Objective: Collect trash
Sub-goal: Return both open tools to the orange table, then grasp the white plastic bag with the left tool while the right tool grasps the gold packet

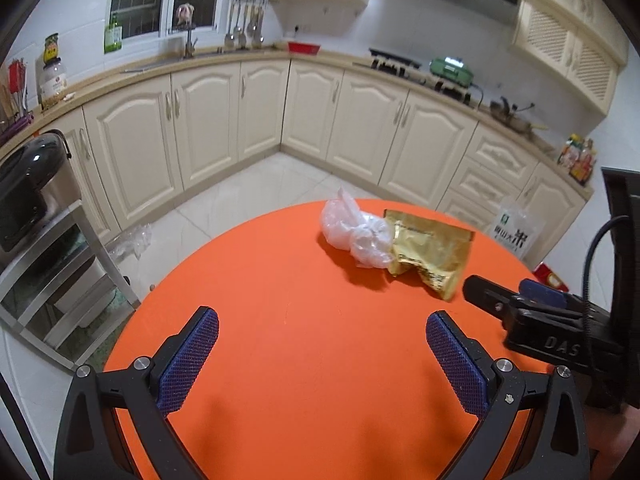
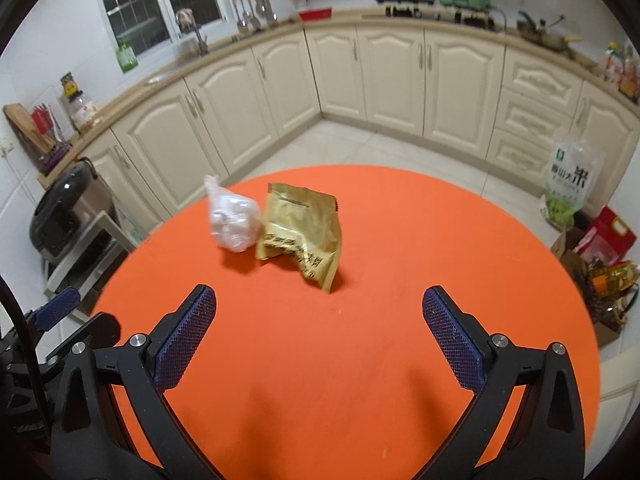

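On the round orange table (image 1: 280,280) (image 2: 400,240) lie two pieces of trash side by side: a crumpled white plastic bag (image 1: 356,232) (image 2: 234,220) and a crinkled gold foil packet (image 1: 430,256) (image 2: 300,236), touching each other. My left gripper (image 1: 322,332) is open over the near part of the table, well short of the trash, nothing between its blue pads. My right gripper (image 2: 320,312) is also open and empty, a little nearer the gold packet. In the left wrist view the right gripper's fingers (image 1: 488,296) show at the right, close to the packet's near corner.
Cream kitchen cabinets (image 1: 320,120) wrap around the far side. A rice cooker on a metal rack (image 1: 36,200) (image 2: 68,216) stands left of the table. A rice bag (image 2: 572,180), boxes and bottles (image 2: 604,256) sit on the floor at right. Loose clear plastic (image 1: 132,240) lies on the floor.
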